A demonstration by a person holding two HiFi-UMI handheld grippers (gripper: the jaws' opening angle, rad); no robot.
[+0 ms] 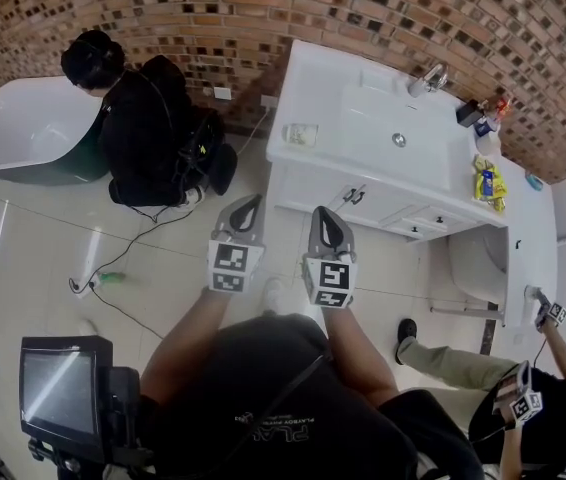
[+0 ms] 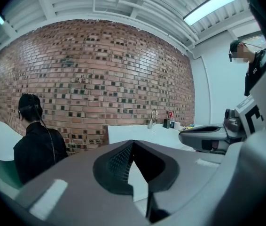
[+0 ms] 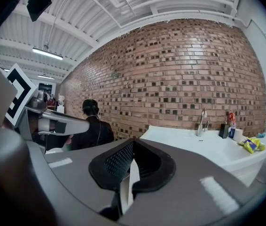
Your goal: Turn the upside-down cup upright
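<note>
We hold both tongs out in front of us at about the same height, side by side and a little apart, pointing toward the white tabletop [image 1: 328, 88]. The left tongs [image 2: 133, 141] are closed, their tips meeting with nothing between them. The right tongs [image 3: 134, 139] are closed and empty in the same way. Ahead of both tongs and well apart from them, roughly on the line between the two, a small clear cup [image 1: 300, 134] stands at the tabletop's near corner. From here we cannot tell whether it stands mouth up or mouth down. Farther ahead and to the right of the right tongs, a basin [image 1: 399, 140] is sunk into the tabletop, with a tap [image 1: 429, 78] behind it against the brick wall [image 1: 263, 8]. Beyond the basin, farther right still, a few bottles [image 1: 483, 120] stand together and a yellow packet [image 1: 490, 181] lies just beside them near the tabletop's edge. Ahead and to the left of the left tongs, a person in black [image 1: 145, 133] crouches on the floor [image 1: 43, 248] with their back to us, beside a white bathtub [image 1: 18, 133]. Below and to the left of the left tongs, close to us, is a monitor [image 1: 58, 390]. Behind and to the right of the right tongs, a second person [image 1: 523, 408] holds tongs of their own.
</note>
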